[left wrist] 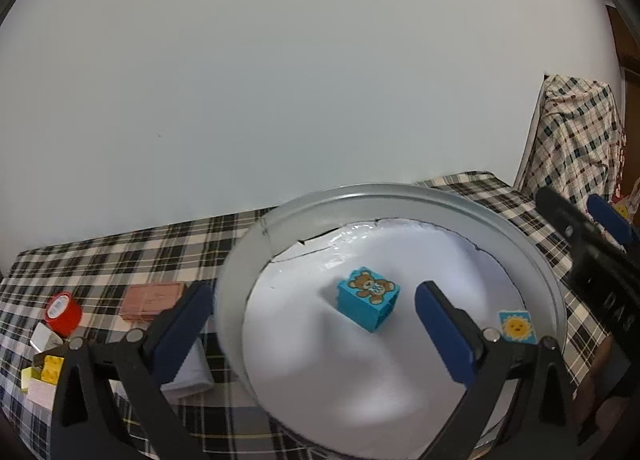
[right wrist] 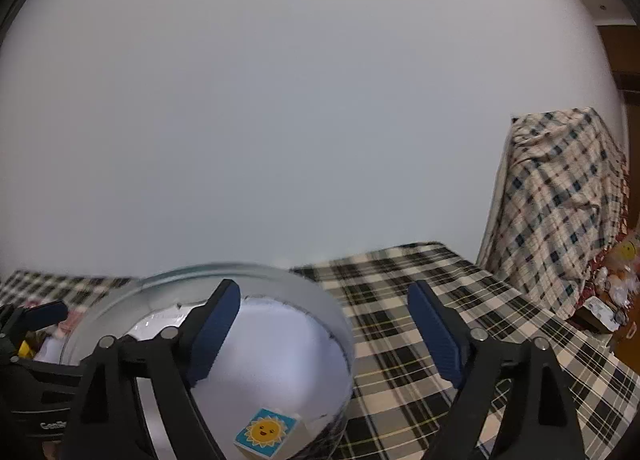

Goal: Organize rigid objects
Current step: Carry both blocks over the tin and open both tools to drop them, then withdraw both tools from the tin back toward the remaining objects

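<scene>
Left wrist view, near to far. The left gripper (left wrist: pixel 312 312) occupies the lower part of the frame with its jaws spread wide and nothing between the pads. Its left finger (left wrist: pixel 182 332) stands outside the round metal tray (left wrist: pixel 240 260), over the checked tablecloth (left wrist: pixel 120 244); its right finger (left wrist: pixel 446 336) stands inside the tray rim.

The bear block (left wrist: pixel 368 298) rests on the tray's white floor, centre of frame, just beyond the fingertips and slightly right of the gap's midline. It touches neither pad. It sits skewed, one corner pointing toward the lower edge of the frame. The sun block (left wrist: pixel 516 326) lies at lower right, beyond the right finger and close to the tray wall.

Farther off, at left of frame, loose items remain on the cloth: a red tape roll (left wrist: pixel 64 312), a pink box (left wrist: pixel 154 300) and a yellow piece (left wrist: pixel 50 368).

Right wrist view. The right gripper (right wrist: pixel 320 334) is likewise spread and empty. The sun block (right wrist: pixel 270 434) lies at the bottom edge, below and left of its gap, inside the tray.

Judgement: both blocks appear deposited. The loose items lie left of the tray, so the left gripper is the nearer one for the next pick.
</scene>
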`<state>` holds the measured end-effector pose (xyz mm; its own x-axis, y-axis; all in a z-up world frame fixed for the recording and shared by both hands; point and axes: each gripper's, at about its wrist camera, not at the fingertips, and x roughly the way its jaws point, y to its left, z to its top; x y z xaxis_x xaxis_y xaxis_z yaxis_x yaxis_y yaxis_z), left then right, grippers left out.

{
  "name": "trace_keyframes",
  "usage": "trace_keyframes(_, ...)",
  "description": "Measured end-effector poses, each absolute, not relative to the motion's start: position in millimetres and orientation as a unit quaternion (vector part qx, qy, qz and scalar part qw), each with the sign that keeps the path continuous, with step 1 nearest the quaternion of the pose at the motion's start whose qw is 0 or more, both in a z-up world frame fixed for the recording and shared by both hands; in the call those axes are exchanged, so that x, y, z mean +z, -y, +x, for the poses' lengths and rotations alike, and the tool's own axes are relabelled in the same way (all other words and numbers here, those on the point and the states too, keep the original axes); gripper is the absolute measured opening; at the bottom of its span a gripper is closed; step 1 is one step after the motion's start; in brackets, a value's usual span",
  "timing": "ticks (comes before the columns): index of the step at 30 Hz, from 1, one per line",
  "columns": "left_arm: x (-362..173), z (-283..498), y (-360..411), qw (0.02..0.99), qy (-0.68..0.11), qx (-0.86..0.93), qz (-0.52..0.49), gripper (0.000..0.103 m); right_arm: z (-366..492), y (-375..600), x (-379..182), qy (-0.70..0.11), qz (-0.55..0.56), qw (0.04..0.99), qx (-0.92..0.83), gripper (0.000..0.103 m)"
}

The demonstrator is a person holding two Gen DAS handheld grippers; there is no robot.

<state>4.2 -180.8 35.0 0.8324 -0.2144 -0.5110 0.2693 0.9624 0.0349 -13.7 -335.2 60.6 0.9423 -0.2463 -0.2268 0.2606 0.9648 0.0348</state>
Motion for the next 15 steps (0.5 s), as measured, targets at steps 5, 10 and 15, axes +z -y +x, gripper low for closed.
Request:
trace_keyframes(5,34.4,4.4,169.6,0.958,-0.259,-0.113,0.047,0.102,-11.9,347.1,61.3,-0.111,0.062,0.983,-0.132,0.088)
trace_keyframes(10,35.7,-1.5,160.8,0.965,-0.24,-0.087,0.058,0.102,-14.3,352.9,59.2,-0.096,0.07,0.982,-0.144,0.088)
trace_keyframes(15,35.1,-7.1,147.5,0.969,-0.231,-0.07,0.058,0.102,-17.6,350.2,59.4,-0.079,0.061,0.983,-0.151,0.088)
